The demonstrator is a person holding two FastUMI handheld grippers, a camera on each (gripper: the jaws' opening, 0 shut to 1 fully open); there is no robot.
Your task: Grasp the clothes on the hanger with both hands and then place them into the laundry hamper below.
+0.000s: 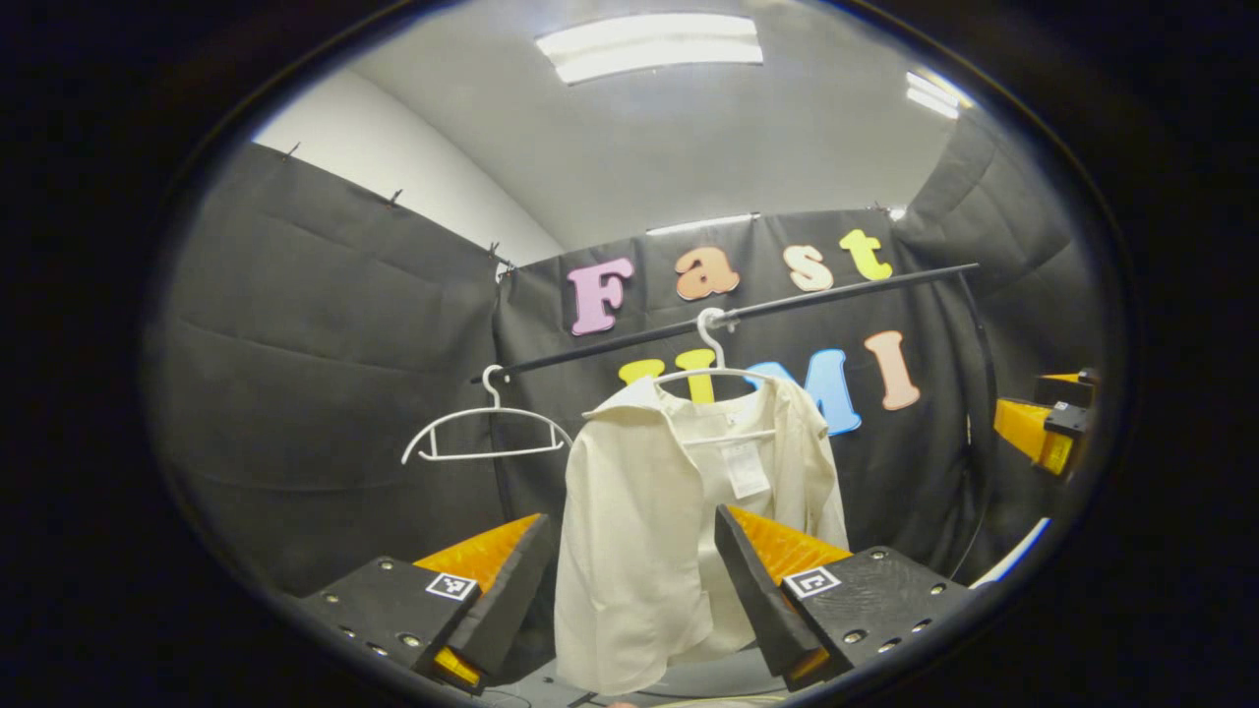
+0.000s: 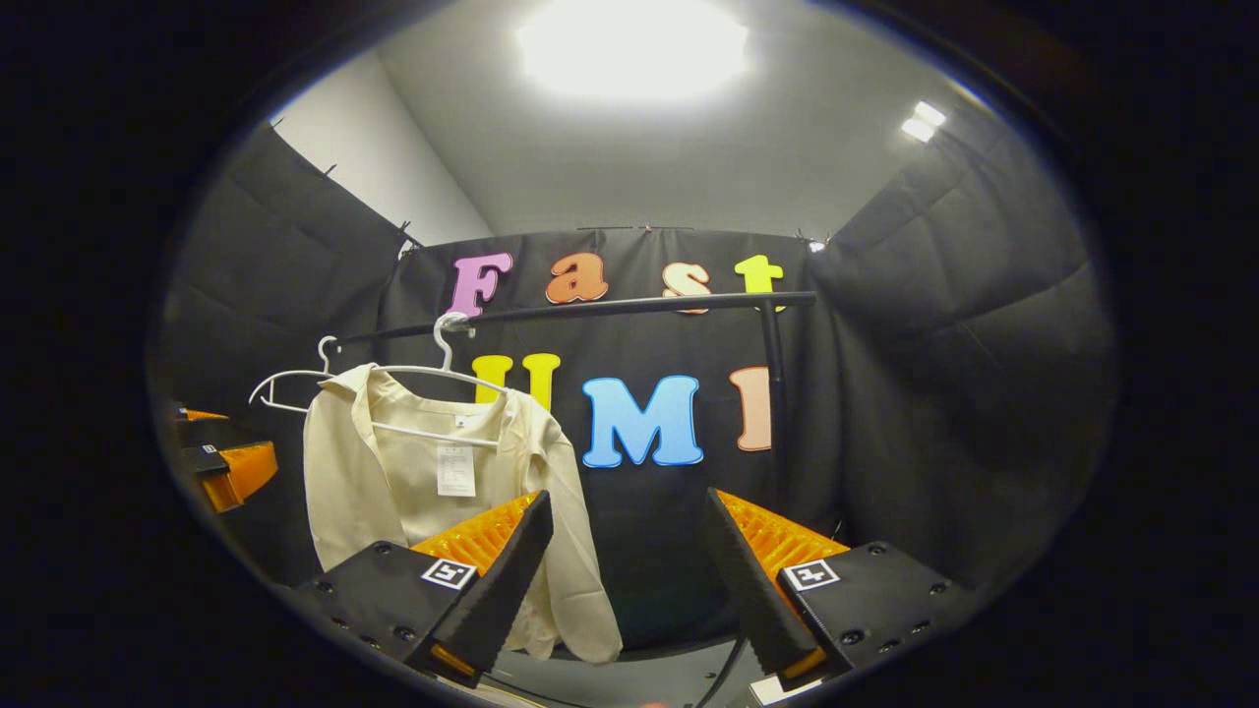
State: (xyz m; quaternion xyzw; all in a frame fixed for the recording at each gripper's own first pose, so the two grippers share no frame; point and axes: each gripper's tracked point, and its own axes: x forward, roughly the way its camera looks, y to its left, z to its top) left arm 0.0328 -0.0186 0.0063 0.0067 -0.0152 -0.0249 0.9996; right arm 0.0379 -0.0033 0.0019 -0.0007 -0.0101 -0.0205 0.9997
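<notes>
left claw (image 1: 629, 590) agape, frames shirt (image 1: 679, 521) | right claw (image 2: 629, 590) agape, shirt left

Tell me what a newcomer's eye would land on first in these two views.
First, the cream long-sleeved jacket on a white plastic hanger, hung from the black metal rail at the middle of the booth. Beside it on the same rail hangs a bare white plastic hanger. The open left gripper frames the jacket without touching it, and the open right gripper points just right of its sleeve.
</notes>
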